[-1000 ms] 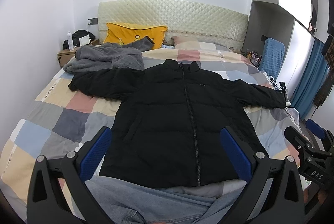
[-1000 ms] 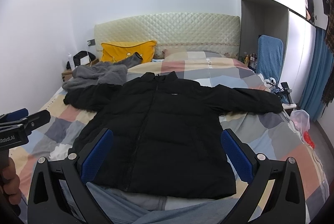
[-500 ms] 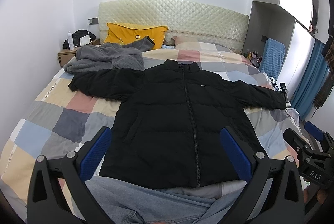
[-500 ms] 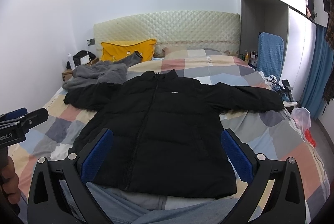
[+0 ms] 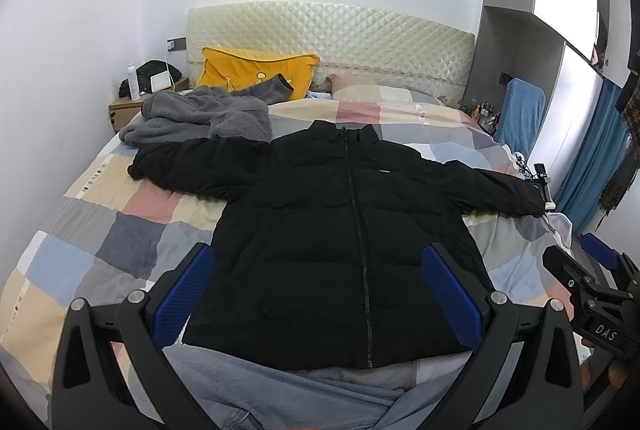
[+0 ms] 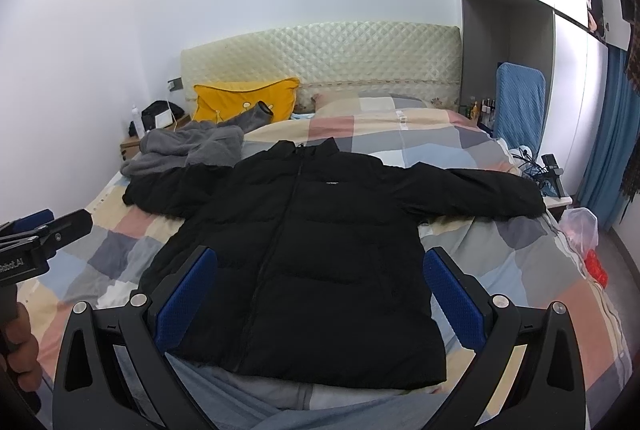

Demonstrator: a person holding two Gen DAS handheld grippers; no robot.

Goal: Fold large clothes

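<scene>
A black puffer jacket [image 5: 332, 242] [image 6: 316, 250] lies flat and zipped on the checked bed cover, both sleeves spread out sideways. My left gripper [image 5: 320, 290] hovers open above the jacket's hem, nothing between its blue pads. My right gripper [image 6: 320, 290] is also open over the hem, a little to the right. In the left wrist view the right gripper [image 5: 592, 282] shows at the right edge. The left gripper [image 6: 40, 234] appears at the left edge of the right wrist view, with a hand under it.
A grey fleece garment [image 5: 200, 117] lies by a yellow pillow [image 5: 256, 69] at the bed's far left. Grey-blue cloth [image 5: 304, 394] lies below the jacket's hem. A nightstand [image 5: 132, 105] stands at the left, a blue-covered chair [image 6: 520, 101] and a plastic bag [image 6: 580, 230] at the right.
Both views have shifted only slightly; the jacket lies as before and both grippers stay open.
</scene>
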